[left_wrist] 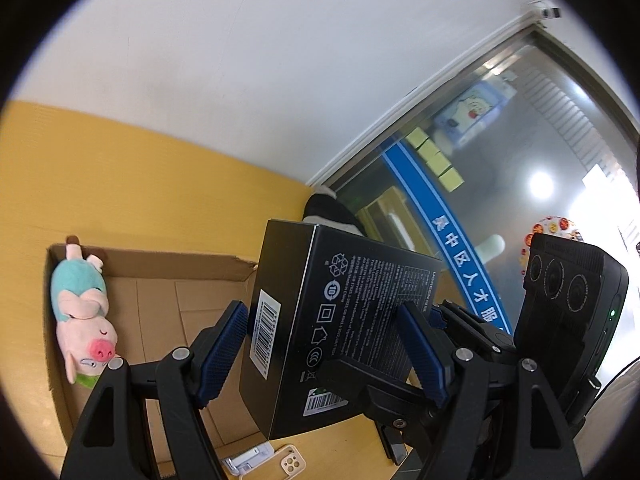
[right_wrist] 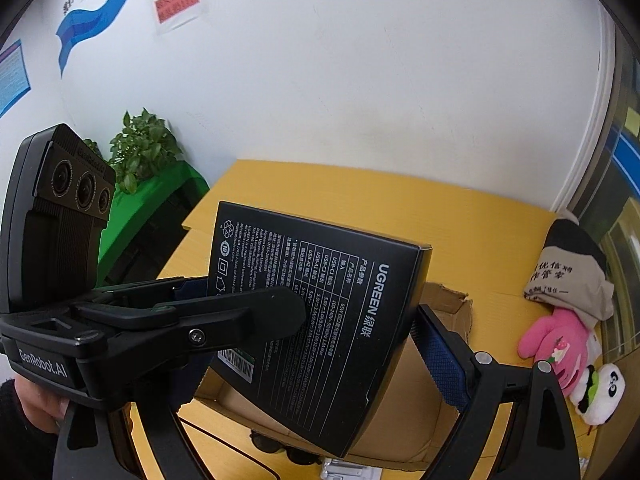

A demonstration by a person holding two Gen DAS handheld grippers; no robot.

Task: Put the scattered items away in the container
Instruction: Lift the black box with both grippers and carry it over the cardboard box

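Both grippers, left [left_wrist: 320, 344] and right [right_wrist: 320, 340], clamp wide across the black box [left_wrist: 316, 320] from opposite sides, because it is too broad for one, holding it tilted above the open cardboard container [left_wrist: 160, 276] beside the plush pig [left_wrist: 86, 316].

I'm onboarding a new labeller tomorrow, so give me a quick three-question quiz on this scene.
1. True or false: the pig plush lies inside the cardboard box.
2. The left claw and right claw both grip: A) UGREEN box B) pig plush C) cardboard box.
3. Fill in: beside the pink glove lies a ___ plush.
Key: 1 true; 2 A; 3 panda.
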